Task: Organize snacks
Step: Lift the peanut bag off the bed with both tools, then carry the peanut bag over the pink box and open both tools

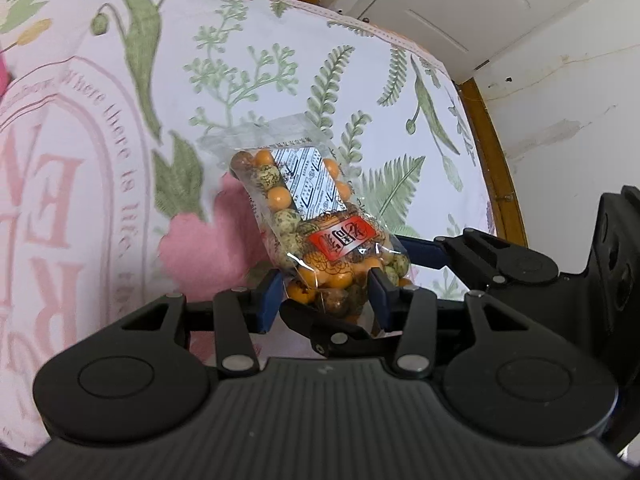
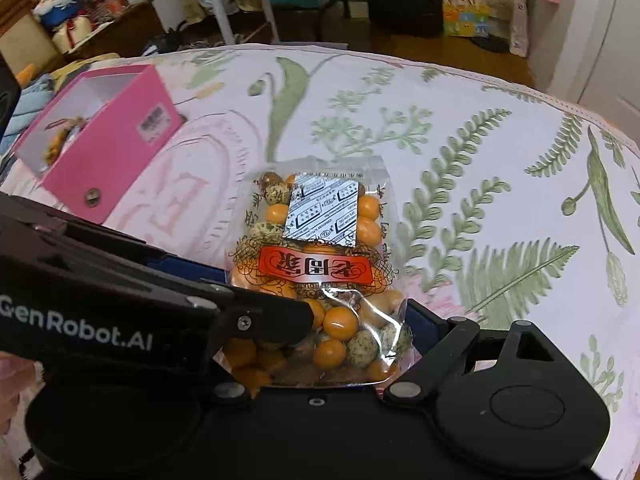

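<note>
The left gripper [image 1: 326, 294] pinches only the bottom of the clear plastic bag of orange and speckled coated nuts [image 1: 304, 216]. The right gripper [image 2: 316, 320] stands wide around this bag, seemingly not pressing. The slippery film may slide out before it reaches the open pink cardboard box [image 2: 100, 136] at upper left.

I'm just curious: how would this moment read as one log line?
left gripper: shut on snack bag | right gripper: open around bag | pink box: open on tablecloth

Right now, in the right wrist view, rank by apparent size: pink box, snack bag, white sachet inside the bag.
1. Snack bag and pink box: similar; the bag is nearer, so unsure.
2. White sachet, clearly smallest.
</note>
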A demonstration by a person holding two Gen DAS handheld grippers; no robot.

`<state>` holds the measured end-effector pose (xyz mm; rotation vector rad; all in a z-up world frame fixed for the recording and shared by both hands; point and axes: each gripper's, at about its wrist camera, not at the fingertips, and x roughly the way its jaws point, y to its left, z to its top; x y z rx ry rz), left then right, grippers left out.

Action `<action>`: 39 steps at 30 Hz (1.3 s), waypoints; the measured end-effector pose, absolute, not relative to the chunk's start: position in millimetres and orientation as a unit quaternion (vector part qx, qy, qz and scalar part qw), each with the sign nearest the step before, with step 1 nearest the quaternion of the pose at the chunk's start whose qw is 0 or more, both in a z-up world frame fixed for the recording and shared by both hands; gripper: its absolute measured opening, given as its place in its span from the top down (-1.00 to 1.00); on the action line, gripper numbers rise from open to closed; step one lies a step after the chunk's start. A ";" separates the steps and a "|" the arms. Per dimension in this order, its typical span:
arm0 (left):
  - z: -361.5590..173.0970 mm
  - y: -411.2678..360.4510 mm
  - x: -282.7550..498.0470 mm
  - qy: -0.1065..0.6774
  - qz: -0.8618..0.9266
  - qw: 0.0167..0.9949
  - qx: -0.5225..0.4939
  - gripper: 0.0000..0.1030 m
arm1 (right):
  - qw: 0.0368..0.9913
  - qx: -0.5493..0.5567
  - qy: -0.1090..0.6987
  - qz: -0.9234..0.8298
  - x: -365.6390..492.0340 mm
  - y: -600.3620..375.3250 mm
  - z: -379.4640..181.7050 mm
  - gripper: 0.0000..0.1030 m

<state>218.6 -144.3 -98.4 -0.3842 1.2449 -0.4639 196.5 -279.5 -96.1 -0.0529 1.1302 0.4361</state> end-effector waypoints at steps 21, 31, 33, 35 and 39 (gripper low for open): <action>-13.1 -6.6 129.1 0.485 -0.168 0.834 -0.203 0.14 | 0.848 -0.094 0.443 0.276 140.6 -139.3 -9.4 -0.78; 10.9 114.8 123.7 0.430 -0.098 0.863 -0.248 0.10 | 0.839 -0.151 0.392 0.347 165.9 -21.4 13.4 -0.78; 8.3 138.9 133.6 0.420 -0.077 0.864 -0.266 0.10 | 0.834 -0.171 0.384 0.357 178.8 2.0 13.4 -0.78; 2.1 157.4 146.7 0.413 -0.061 0.866 -0.275 0.10 | 0.828 -0.190 0.377 0.369 192.7 22.9 11.3 -0.78; -16.1 202.5 167.5 0.411 -0.035 0.855 -0.315 0.10 | 0.806 -0.226 0.371 0.402 216.6 61.3 0.2 -0.78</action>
